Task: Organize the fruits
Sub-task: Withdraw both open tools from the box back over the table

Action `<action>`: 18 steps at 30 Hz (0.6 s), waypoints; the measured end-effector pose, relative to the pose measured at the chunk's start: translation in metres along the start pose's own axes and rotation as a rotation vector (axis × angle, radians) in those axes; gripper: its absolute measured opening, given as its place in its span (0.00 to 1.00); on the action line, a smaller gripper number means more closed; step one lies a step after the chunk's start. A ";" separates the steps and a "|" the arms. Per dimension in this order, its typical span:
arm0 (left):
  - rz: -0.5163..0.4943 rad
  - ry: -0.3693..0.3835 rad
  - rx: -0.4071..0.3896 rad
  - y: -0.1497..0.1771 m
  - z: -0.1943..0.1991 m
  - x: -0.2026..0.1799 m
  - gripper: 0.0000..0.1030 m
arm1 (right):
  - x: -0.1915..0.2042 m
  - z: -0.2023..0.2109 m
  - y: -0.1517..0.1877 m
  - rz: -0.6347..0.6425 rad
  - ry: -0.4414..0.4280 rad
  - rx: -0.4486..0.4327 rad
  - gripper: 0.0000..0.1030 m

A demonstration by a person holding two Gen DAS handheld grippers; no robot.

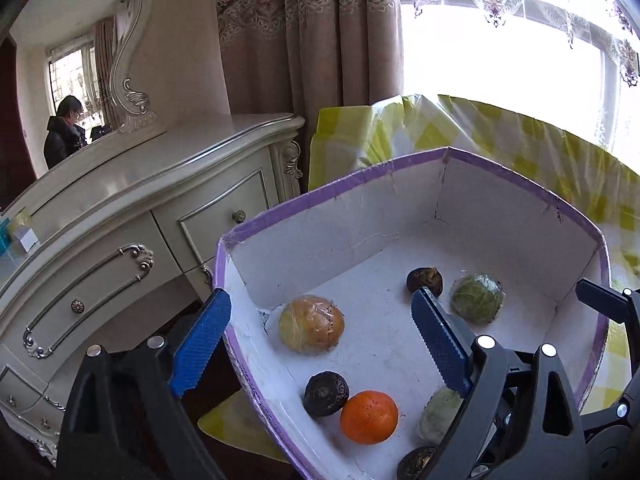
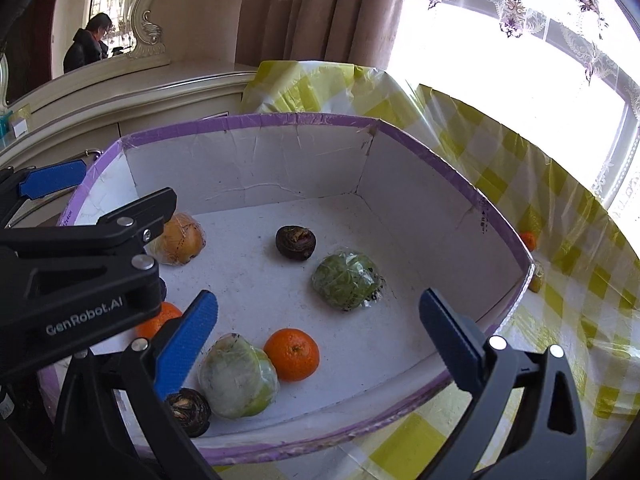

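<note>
Both tongs, left (image 1: 320, 340) and right (image 2: 320, 344), gape wide, empty, tilted downward, side by side.

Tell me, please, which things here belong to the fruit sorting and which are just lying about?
Job: box; oranges; wrapped fruits; dark fruits; stray fruit on the tablecloth; both open grippers.
Lying about: dresser; mirror; curtain; small boxes.

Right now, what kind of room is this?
Likely a home bedroom: an ornate dresser with a carved mirror, heavy curtains by a window, and a table under a checked cloth.
</note>
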State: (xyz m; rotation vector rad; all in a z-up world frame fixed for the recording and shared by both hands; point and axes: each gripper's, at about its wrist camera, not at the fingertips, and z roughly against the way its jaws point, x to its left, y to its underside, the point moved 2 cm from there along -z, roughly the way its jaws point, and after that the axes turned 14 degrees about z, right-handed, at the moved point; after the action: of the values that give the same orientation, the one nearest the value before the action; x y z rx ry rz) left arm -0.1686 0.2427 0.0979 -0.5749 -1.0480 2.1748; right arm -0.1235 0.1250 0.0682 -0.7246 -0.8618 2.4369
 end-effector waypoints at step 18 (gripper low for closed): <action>-0.139 0.486 -0.344 0.025 0.118 -0.145 0.96 | -0.160 0.049 0.120 -0.574 0.201 -0.185 0.98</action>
State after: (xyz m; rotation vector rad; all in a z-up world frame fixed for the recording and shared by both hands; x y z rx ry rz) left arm -0.1508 0.0662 0.1619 -1.0875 -1.1480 1.6225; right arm -0.0598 -0.0703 0.0719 -0.6599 -1.0508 1.7664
